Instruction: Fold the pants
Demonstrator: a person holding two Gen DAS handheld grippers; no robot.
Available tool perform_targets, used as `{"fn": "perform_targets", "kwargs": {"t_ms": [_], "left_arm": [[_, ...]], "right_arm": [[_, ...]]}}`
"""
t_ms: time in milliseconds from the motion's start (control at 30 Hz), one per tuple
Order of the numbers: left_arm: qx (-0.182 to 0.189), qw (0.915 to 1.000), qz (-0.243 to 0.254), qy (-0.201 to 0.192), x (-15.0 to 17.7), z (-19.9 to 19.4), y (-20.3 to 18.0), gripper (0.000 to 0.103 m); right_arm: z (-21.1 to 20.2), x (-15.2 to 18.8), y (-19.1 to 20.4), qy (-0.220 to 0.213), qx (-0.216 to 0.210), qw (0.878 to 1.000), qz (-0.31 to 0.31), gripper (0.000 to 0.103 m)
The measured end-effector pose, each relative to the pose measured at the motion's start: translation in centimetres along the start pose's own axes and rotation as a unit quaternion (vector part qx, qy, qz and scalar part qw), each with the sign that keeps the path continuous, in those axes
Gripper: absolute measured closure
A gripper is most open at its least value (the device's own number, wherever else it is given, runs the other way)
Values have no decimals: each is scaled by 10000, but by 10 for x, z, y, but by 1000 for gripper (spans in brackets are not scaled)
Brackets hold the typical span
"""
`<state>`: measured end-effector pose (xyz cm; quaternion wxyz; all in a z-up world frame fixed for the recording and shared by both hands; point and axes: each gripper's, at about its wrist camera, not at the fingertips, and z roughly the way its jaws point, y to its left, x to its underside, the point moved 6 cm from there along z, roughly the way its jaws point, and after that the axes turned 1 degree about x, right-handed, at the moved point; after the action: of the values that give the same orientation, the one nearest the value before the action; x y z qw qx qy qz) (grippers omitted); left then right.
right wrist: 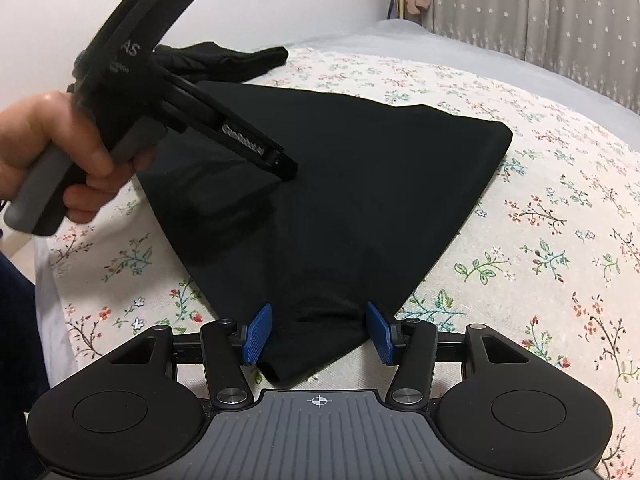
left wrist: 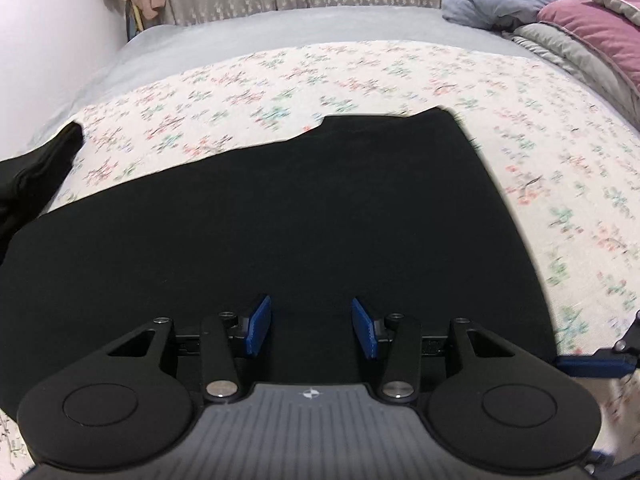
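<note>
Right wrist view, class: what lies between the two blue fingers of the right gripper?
A bunched corner of the black pants lies between the right gripper fingers, which stand open around it; the right wrist view shows this.

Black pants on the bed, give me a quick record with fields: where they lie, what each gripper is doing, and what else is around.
pants: black pants spread flat on the floral sheet
left gripper: left gripper open, above the fabric, holding nothing
right gripper: right gripper open, jaws either side of a pants corner
other garment: dark clothing bunched at the far left
bedding: quilts piled at the far right
</note>
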<state>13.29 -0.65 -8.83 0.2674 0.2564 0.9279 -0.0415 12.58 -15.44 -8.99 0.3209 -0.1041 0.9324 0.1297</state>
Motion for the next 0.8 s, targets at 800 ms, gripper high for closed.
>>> {"fn": "perform_targets", "kwargs": {"t_ms": [800], "left_arm": [[835,9960,310,-19,-53,45,-104,43]], "right_arm": [[-1,-1,12,141,158,9997,-135,88]]}}
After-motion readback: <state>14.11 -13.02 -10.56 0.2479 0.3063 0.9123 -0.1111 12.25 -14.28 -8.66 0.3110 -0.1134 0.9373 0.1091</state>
